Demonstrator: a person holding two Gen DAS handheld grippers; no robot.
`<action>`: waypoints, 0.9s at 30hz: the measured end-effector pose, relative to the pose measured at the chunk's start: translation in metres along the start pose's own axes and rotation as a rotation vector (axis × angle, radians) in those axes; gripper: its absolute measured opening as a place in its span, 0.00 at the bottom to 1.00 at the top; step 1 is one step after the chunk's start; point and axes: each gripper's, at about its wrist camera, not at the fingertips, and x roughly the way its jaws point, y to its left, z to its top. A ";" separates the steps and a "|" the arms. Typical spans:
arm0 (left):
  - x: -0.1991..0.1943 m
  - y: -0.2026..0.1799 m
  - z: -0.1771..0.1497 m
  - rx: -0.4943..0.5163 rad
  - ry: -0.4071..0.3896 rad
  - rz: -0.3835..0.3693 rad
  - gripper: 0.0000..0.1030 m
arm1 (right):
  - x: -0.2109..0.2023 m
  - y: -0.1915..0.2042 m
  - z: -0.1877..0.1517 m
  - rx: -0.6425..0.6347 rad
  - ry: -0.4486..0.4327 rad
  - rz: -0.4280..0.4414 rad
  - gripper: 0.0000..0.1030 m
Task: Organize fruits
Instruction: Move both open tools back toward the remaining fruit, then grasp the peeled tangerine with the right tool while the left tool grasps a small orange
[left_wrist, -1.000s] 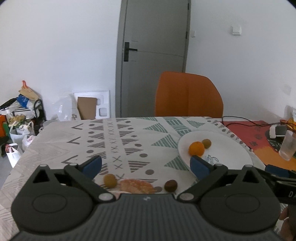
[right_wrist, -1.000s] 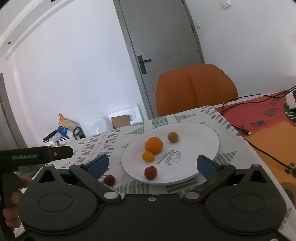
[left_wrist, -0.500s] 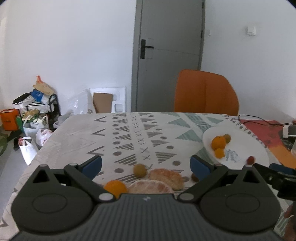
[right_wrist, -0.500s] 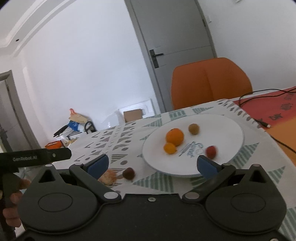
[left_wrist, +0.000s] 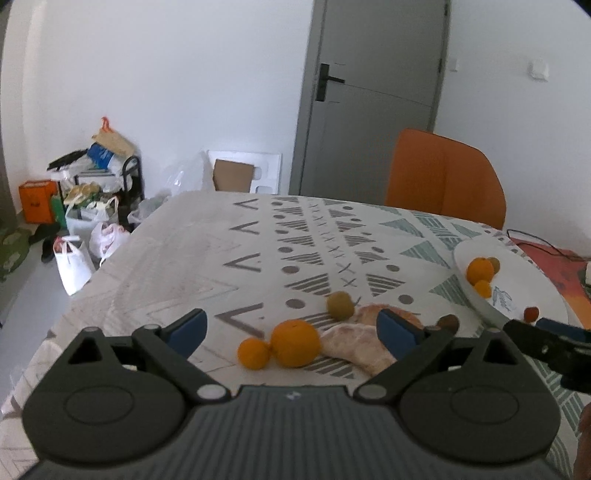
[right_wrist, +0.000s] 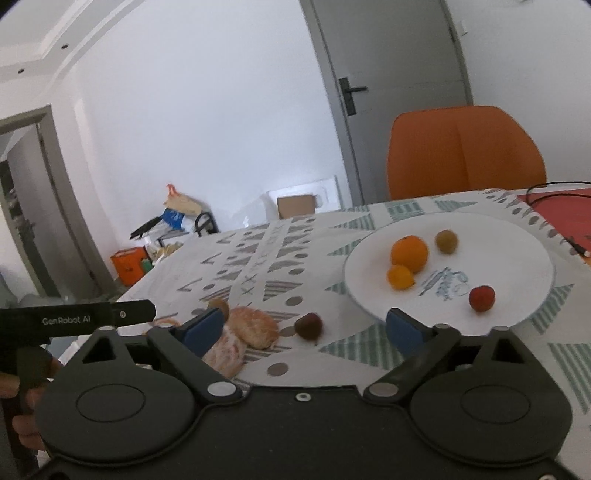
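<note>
Both the left gripper and the right gripper are spread wide, grasping nothing. The loose round orange lies on the patterned tablecloth, left of the white round plate; it looks firm and light, best pinched across its widest part. Only the left wrist view shows it and the small orange fruit touching it; the right view shows the plate whole.
</note>
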 end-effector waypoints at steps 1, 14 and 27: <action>0.001 0.003 -0.001 -0.008 0.001 0.002 0.94 | 0.002 0.003 -0.001 -0.005 0.009 0.003 0.84; 0.013 0.028 -0.008 -0.071 0.031 -0.030 0.65 | 0.034 0.028 -0.004 -0.051 0.118 0.065 0.62; 0.020 0.050 -0.016 -0.129 0.057 -0.039 0.52 | 0.071 0.063 -0.014 -0.138 0.207 0.120 0.48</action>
